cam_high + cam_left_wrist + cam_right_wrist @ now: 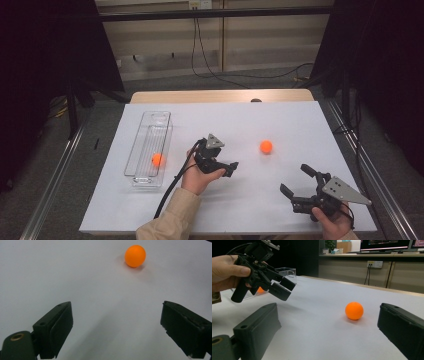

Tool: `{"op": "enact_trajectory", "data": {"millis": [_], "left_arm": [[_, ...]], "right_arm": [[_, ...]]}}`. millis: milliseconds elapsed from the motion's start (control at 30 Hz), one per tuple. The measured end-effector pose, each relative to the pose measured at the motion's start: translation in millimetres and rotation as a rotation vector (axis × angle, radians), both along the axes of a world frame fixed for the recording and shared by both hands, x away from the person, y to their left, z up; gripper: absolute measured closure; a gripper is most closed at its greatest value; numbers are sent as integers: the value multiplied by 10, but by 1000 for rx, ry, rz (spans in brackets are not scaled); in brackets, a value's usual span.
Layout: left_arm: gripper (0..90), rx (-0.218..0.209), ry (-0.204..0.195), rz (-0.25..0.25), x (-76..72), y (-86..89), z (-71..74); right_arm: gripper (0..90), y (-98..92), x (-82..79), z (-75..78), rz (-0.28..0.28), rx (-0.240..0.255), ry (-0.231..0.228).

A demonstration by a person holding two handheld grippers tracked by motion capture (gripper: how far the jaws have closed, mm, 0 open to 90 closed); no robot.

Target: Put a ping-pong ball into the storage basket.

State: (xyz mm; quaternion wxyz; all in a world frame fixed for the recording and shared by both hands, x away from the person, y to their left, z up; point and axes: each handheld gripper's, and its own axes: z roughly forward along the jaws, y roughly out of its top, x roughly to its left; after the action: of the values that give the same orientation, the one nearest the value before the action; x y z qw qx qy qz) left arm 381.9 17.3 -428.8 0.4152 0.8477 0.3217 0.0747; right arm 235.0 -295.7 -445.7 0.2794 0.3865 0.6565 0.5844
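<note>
Nearby, clear tray (150, 150) beside orange ball (266, 146)

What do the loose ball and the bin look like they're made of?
Ball: probably lightweight plastic, like a table tennis ball; smooth matte orange, with only a soft highlight. Bin: clear hard plastic, probably acrylic; the second ball inside shows through its walls, and the edges look glossy and rigid.

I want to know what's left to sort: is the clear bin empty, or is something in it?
Not empty. One orange ball lies inside the clear bin, near its front end; a second orange ball sits out on the white table.
</note>
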Motion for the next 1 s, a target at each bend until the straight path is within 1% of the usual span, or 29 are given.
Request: {"op": "enact_trajectory", "data": {"millis": [433,533,567,767,933,1000], "left_arm": [[108,1,-6,-11,22,-78,-23],[108,-4,-9,-14,25,-106,-23],[108,1,-14,-19,30,-112,-21],[108,-9,-15,-16,37,-155,-28],[108,-2,-16,-25,43,-185,-32],[108,-6,-16,-27,40,-203,-34]], "right_arm": [[28,0,2,-1,0,0,1],[28,1,3,-1,2,-1,1],[28,1,4,-2,2,-1,0],[28,-1,3,-1,0,0,0],[28,0,3,-1,1,0,0],[28,0,3,0,1,0,0]]}}
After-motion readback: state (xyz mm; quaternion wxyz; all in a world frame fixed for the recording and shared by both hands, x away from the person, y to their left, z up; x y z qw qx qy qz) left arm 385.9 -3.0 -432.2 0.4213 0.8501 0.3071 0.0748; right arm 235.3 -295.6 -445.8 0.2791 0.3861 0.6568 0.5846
